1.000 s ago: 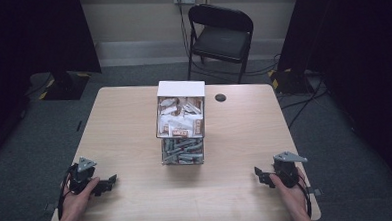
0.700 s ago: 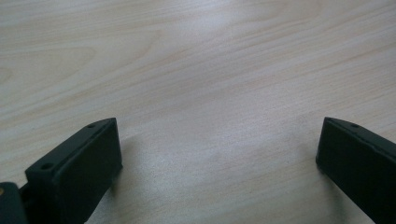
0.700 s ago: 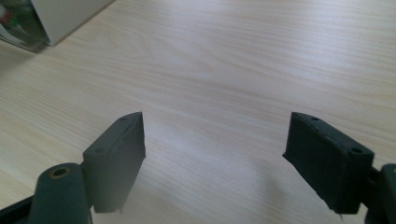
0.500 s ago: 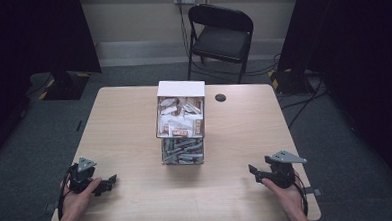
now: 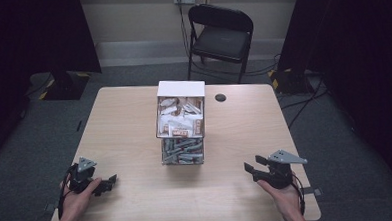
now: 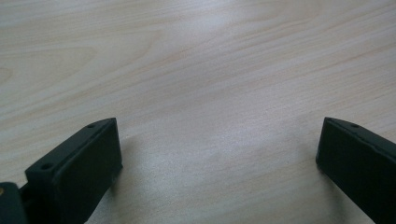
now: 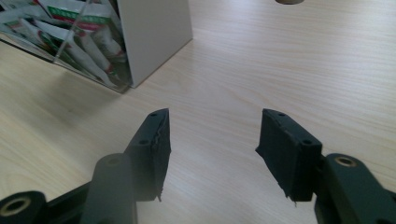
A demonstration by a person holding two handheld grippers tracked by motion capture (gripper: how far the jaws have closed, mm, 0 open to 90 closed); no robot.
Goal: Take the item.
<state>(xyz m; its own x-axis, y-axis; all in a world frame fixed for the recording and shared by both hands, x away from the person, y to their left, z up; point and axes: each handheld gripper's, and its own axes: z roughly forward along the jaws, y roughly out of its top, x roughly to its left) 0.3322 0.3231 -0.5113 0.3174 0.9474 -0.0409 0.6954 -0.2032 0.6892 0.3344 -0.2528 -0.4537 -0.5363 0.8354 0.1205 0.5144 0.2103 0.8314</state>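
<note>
High view: clear two-tier sachet box w/ white lid [image 5: 181, 122], mid pale wood desk [image 5: 124, 128]. Left hand-held gripper [image 5: 107, 183] wide open, empty. Right hand-held gripper [image 5: 248, 169] just closing, approx half open, nothing between.

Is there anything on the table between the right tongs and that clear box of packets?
Nothing visible is in the way. Bare wooden table runs from the right tongs to the clear box of packets. The tongs' jaws have just been closing with nothing between them. The small dark disc lies farther back, off that line.
</note>
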